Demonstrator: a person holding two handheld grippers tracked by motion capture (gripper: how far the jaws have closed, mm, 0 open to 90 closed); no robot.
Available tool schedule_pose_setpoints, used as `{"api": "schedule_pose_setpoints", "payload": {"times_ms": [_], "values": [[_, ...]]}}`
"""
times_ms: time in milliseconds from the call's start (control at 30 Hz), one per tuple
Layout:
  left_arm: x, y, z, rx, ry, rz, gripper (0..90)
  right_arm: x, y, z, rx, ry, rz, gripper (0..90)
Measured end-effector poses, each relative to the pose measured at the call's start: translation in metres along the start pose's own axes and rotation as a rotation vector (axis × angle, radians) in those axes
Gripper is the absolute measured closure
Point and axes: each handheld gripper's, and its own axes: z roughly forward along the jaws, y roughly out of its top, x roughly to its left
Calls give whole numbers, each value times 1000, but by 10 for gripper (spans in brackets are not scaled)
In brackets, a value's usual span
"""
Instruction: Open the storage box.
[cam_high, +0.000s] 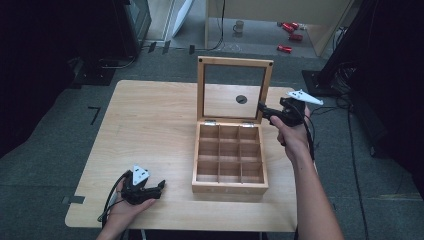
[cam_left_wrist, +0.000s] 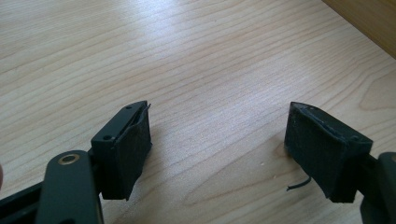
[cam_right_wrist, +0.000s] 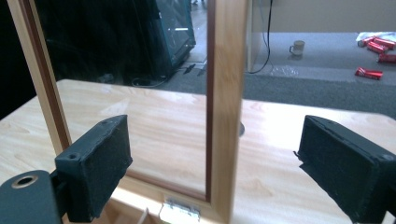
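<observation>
Dim room, pale wood surface (cam_high: 150, 125), box (cam_high: 229, 159) open at centre-right.
Lid (cam_high: 234, 90) upright on hinges, frame's right rail between wide-apart pads (cam_right_wrist: 95, 163) of right claw (cam_high: 263, 111), untouched — likely just let go, balanced to stay up. Left claw (cam_high: 159, 187) resting low at near-left edge, also spread, gripping nothing, parked clear of box. Beyond: grey floor, mug (cam_high: 239, 26), red cans (cam_high: 291, 34), dark cabinet.

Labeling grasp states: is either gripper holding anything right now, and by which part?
Nothing is held. The right gripper has open jaws either side of the box lid's frame, pads clear of it. The left gripper is open over bare table.
</observation>
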Motion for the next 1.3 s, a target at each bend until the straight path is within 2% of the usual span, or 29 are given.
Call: {"api": "schedule_pose_setpoints", "payload": {"times_ms": [333,733,1300], "values": [[0,0,0,1,1,0,232,-10,-36,-20,32,-3,6,94],[0,0,0,0,2,0,232,-19,-69,-35,64,-21,13,94],[0,0,0,1,1,1,232,-42,-126,-49,151,-90,47,94]]}}
